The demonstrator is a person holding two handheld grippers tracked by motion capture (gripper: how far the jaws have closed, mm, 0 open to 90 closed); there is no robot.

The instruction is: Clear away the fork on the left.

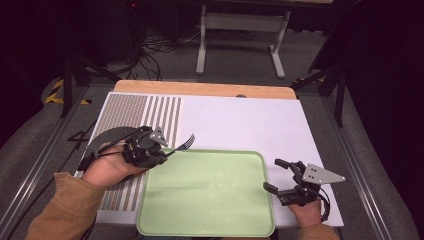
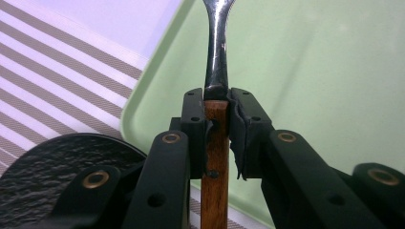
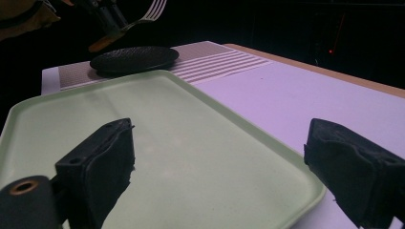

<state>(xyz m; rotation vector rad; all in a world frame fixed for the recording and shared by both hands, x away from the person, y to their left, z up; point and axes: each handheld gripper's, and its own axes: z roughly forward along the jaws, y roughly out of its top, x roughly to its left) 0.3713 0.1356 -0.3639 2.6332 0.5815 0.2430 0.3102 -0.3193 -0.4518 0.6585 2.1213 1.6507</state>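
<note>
Left gripper (image 1: 167,151) is clamped on my fork's (image 1: 184,144) wooden handle, tines in the air over the tray's (image 1: 210,220) far left corner, beside the black plate (image 1: 107,137). Right gripper (image 1: 278,175) rests with jaws apart at the tray's right edge.

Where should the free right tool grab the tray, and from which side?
Take the tray by its raised rim on the right edge, coming in from the right where the right tool already sits open. The rim is thin and lifted, so the jaws can straddle it; the flat floor offers nothing to pinch.
</note>
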